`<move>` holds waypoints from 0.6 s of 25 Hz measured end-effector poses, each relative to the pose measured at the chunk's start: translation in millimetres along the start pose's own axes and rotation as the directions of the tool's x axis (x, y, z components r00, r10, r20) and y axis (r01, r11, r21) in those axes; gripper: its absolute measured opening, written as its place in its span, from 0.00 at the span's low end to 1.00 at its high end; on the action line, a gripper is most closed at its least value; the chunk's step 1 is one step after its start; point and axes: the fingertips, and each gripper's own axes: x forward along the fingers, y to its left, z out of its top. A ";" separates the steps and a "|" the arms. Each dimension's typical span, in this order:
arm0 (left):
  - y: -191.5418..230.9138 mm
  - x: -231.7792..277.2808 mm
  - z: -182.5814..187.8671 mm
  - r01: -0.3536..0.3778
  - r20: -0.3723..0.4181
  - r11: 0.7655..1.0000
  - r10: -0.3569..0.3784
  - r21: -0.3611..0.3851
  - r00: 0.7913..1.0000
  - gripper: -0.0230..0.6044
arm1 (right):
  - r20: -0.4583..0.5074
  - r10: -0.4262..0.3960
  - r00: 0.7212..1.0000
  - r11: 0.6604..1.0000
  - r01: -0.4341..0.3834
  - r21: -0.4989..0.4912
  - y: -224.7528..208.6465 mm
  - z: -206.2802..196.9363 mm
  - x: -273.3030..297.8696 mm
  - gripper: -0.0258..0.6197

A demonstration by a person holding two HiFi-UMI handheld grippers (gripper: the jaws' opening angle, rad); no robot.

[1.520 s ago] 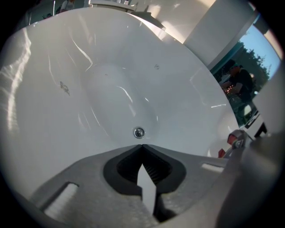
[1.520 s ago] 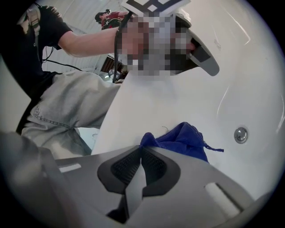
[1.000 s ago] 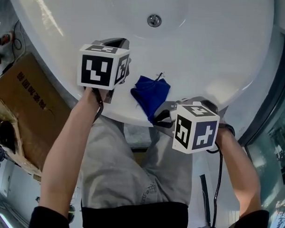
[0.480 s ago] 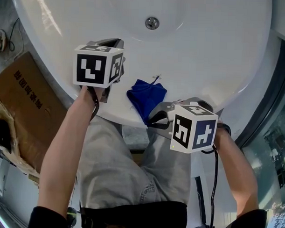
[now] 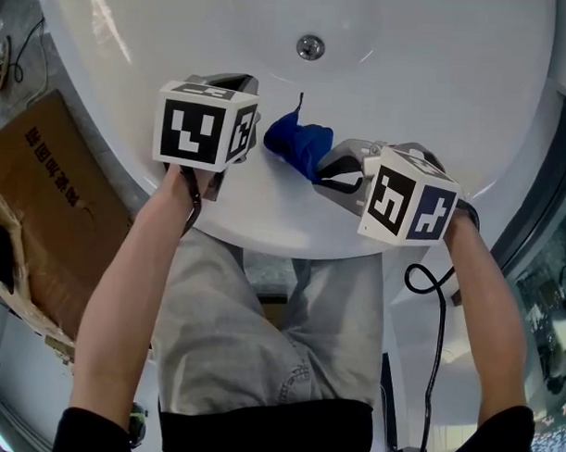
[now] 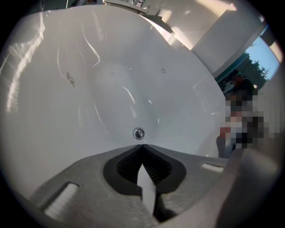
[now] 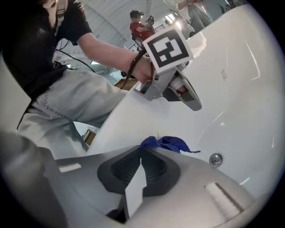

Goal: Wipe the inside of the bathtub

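The white bathtub (image 5: 437, 68) fills the top of the head view, its drain (image 5: 310, 47) near the top middle. A bunched blue cloth (image 5: 298, 138) lies against the tub's near inner wall. My right gripper (image 5: 324, 172) is shut on the cloth's right edge; in the right gripper view the cloth (image 7: 167, 143) sticks out past the closed tips of that gripper (image 7: 141, 149). My left gripper (image 5: 234, 82) hovers just left of the cloth, shut and holding nothing. In the left gripper view, its closed tips (image 6: 141, 146) point at the drain (image 6: 139, 133).
A cardboard box (image 5: 52, 194) lies on the floor left of the tub. A black cable (image 5: 431, 300) hangs from my right gripper. The person's grey trousers (image 5: 260, 340) press against the tub's near rim (image 5: 264, 243). A dark frame (image 5: 544, 183) borders the tub on the right.
My right gripper has carried the blue cloth from the near rim up the inner wall toward the drain. The left gripper has stayed almost still.
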 end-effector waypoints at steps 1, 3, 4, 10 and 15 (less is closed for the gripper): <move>0.2 1.0 1.2 0.001 0.004 1.000 -0.001 -0.001 1.000 0.04 | -0.023 -0.011 1.000 1.000 0.010 -0.006 -10.1 -6.4 1.1 0.06; -1.3 2.4 1.8 0.013 0.009 1.000 -0.013 -0.006 1.000 0.04 | -0.067 -0.024 0.997 1.000 0.024 -0.009 -28.8 -20.4 6.4 0.06; -2.1 2.9 1.8 0.020 0.012 1.000 -0.020 -0.010 1.000 0.04 | -0.086 -0.030 0.996 1.000 0.030 -0.007 -38.3 -27.8 10.5 0.06; -2.1 13.1 4.7 0.041 0.032 0.998 -0.039 -0.039 0.999 0.04 | -0.155 -0.060 0.986 0.996 0.069 0.054 -99.4 -60.4 28.9 0.06; -4.6 26.5 -0.8 0.055 0.029 0.997 -0.054 -0.044 0.998 0.04 | -0.246 -0.086 0.965 0.988 0.114 0.104 -145.7 -93.3 50.5 0.06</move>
